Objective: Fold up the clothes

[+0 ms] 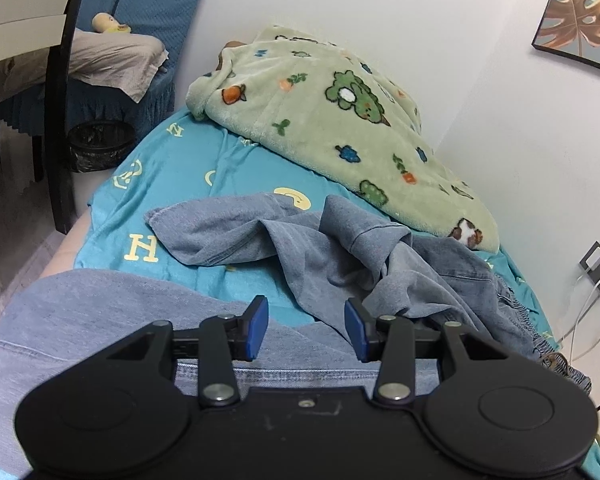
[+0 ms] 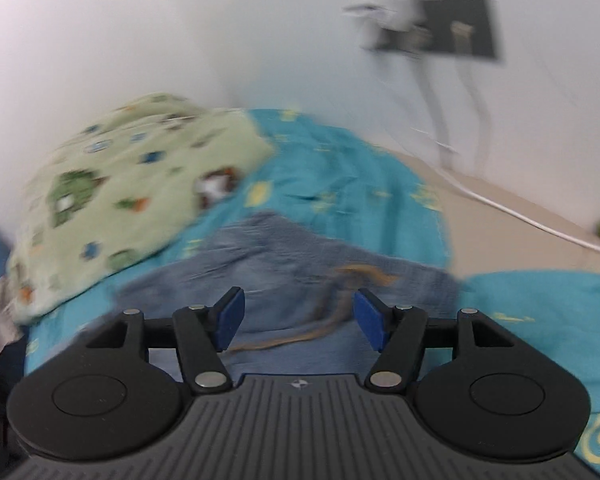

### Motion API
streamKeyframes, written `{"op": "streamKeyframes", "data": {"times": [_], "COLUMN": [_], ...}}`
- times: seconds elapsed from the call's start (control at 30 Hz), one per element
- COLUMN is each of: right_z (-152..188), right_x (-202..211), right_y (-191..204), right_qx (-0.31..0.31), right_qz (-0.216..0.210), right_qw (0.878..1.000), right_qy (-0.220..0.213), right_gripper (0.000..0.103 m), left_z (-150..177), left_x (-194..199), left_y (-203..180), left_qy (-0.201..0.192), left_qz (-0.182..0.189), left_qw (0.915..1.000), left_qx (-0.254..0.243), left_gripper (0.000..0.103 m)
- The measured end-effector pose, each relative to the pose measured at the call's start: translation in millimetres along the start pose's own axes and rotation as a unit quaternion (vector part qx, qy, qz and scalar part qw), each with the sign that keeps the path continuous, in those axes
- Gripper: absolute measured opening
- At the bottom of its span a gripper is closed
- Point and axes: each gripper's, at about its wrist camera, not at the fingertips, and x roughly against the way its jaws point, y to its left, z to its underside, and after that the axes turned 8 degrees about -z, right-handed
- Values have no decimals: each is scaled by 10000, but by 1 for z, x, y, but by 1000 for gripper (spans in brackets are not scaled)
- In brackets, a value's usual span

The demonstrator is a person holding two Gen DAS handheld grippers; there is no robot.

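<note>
Both sets of jaws stand open and grip nothing. Below the left gripper (image 1: 306, 330) lies a flat blue denim garment (image 1: 80, 320), and just beyond its jaws a crumpled denim shirt (image 1: 320, 248) sprawls on the turquoise bedsheet (image 1: 180, 168). Under the right gripper (image 2: 299, 319), blurred denim with a brown cord (image 2: 320, 332) lies between the jaws. Farther off rests a green blanket (image 1: 340, 120).

My left view is evenly bright and sharp with fisheye-bent edges, while my right is smeared by motion blur.
</note>
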Motion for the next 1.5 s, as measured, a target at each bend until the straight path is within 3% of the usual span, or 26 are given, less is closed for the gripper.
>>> {"op": "streamKeyframes", "data": {"times": [0.27, 0.43, 0.67, 0.77, 0.93, 1.17, 1.37, 1.47, 1.5], "right_z": [43, 81, 152, 154, 151, 160, 165, 166, 166], "right_x": [-12, -31, -68, -62, -61, -85, -101, -106, -108], "right_y": [105, 145, 151, 158, 157, 154, 152, 148, 147], "right_qx": [778, 1278, 1505, 1742, 1630, 1322, 1152, 1010, 950], "right_qz": [-1229, -1662, -2033, -2024, -2161, -2163, -2261, -2333, -2348], "right_qw": [9881, 9754, 9596, 9572, 9570, 9573, 9540, 9524, 9521], "right_qy": [503, 674, 1236, 1117, 1047, 1393, 1595, 1681, 1714], "right_gripper": [64, 64, 63, 63, 63, 63, 63, 63, 63], "left_z": [1, 1, 2, 1, -10, -49, -52, -46, -46], "left_x": [2, -1, -4, -7, -11, -67, -141, -172, -175], "left_y": [-5, -3, 0, 4, 25, 55, 99, 126, 132], "left_qy": [-79, -36, 23, 71, 176, 569, 929, 1076, 935], "left_qz": [-93, -79, -181, -177, -256, -637, -788, -716, -582], "left_qw": [9995, 9996, 9995, 9997, 9979, 9885, 9696, 9564, 9540], "left_qx": [-281, -273, -248, -122, 563, 1244, 2121, 2618, 2789], "left_gripper": [40, 41, 41, 41, 47, 49, 49, 45, 46]}}
